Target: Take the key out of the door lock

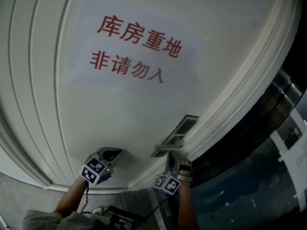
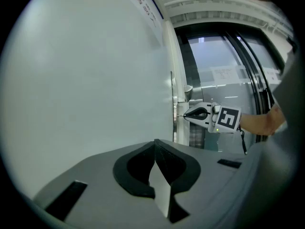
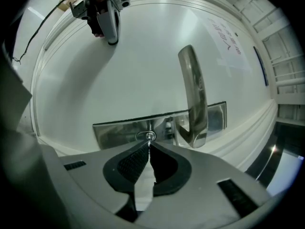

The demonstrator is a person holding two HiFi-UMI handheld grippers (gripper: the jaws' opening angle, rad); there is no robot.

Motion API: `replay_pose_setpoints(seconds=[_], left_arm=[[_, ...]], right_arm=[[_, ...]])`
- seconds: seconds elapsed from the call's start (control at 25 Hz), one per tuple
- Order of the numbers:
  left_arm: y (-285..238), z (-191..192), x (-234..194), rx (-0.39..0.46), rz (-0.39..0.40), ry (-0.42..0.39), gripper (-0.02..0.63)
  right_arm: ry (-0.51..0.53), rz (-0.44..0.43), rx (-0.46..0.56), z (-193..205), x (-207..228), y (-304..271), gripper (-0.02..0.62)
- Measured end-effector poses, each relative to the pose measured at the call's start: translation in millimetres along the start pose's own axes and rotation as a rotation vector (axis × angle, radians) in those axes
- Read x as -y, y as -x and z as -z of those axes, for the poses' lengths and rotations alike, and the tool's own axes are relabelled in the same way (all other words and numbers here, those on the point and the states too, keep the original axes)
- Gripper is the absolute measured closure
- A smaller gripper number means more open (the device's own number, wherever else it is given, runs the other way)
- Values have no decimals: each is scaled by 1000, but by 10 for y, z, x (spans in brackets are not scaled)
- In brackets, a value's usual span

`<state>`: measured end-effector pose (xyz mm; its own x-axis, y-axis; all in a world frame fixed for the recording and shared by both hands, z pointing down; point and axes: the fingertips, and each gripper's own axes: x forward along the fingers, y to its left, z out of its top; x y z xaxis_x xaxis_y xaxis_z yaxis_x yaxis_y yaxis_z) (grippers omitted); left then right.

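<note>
On the white door (image 1: 120, 114), a silver lock plate (image 3: 119, 130) carries a lever handle (image 3: 193, 94) and a keyhole. A small metal key (image 3: 149, 137) sticks out of the keyhole. My right gripper (image 3: 148, 144) is shut on the key's head, right against the plate. From the side, the left gripper view shows that right gripper (image 2: 186, 114) with its tips at the door's edge. In the head view the right gripper (image 1: 174, 155) sits under the lock plate (image 1: 181, 130). My left gripper (image 2: 155, 146) is shut on nothing, close to the bare door face.
A paper sign (image 1: 136, 44) with red characters is stuck on the door above the lock. Raised door mouldings (image 1: 29, 80) run down the left. A dark glass wall (image 1: 268, 143) with posted papers stands to the right of the door frame.
</note>
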<state>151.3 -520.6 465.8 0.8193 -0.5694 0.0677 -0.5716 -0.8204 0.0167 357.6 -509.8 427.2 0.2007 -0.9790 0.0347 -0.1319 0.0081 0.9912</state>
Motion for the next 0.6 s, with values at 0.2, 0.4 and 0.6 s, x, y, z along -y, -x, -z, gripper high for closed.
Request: replay_pose_setpoints(seconds=[0.2,0.4,0.6], left_arm=[[-3,0,-4,1,2,1,600],[-1,4,-17,-6,-10,3,601],[15,10,-29,-6,-19,8,601]], right_arm=[[7,-4,-3,9,-18,-1,574],[39,7,1,-12,13,6,574],[59,11,1,-21,24,20,575]])
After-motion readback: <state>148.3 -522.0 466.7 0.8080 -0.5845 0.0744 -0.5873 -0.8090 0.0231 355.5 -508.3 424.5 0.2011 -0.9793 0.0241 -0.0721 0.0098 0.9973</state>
